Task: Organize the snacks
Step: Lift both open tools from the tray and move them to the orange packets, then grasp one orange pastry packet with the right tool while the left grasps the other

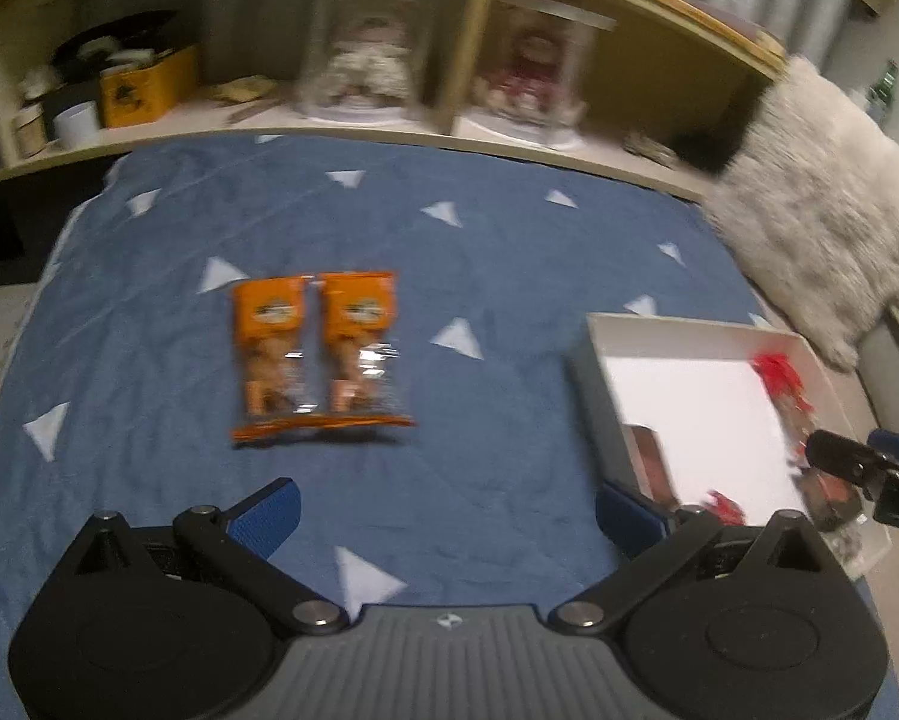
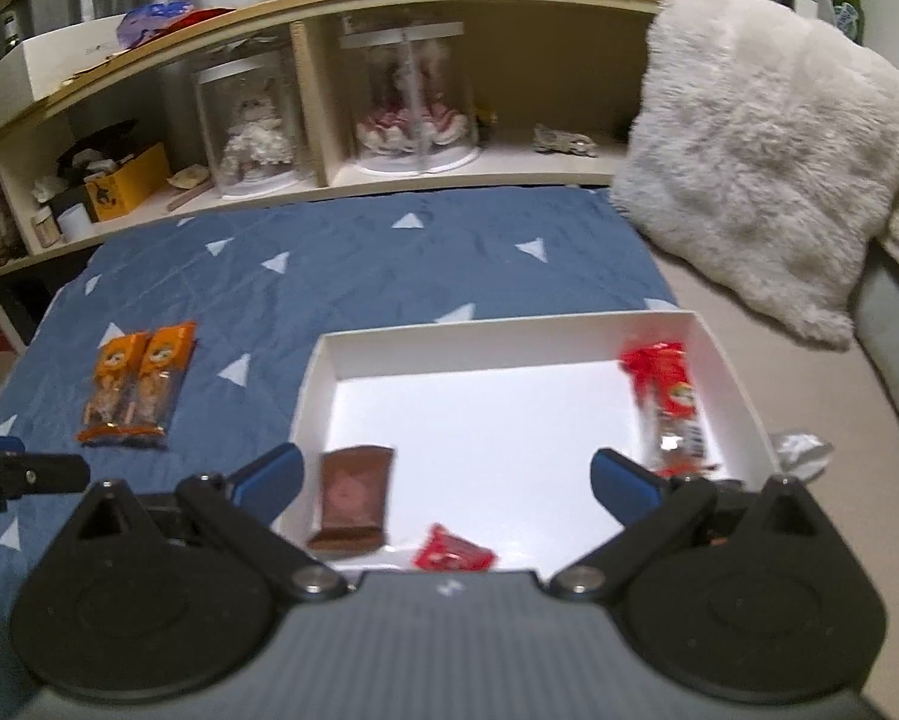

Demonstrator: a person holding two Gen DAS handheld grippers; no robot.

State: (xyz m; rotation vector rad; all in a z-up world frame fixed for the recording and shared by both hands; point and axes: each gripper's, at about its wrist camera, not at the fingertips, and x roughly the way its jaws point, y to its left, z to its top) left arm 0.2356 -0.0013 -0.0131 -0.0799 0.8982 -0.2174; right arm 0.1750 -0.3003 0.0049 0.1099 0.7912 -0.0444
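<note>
Hand-held gripper (image 2: 446, 486) open, fluffy pillow (image 2: 767, 144) beside box (image 2: 509, 333)

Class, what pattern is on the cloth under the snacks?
The cloth is blue with scattered white triangles, clearest in the right wrist view.

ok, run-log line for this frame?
left gripper open | right gripper open | two orange packets on blanket | white box: three snacks

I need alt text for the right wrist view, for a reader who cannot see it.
An open right gripper hovers over a white box holding a brown packet, a small red packet and a long red packet. Two orange packets lie on the blue cloth.
</note>
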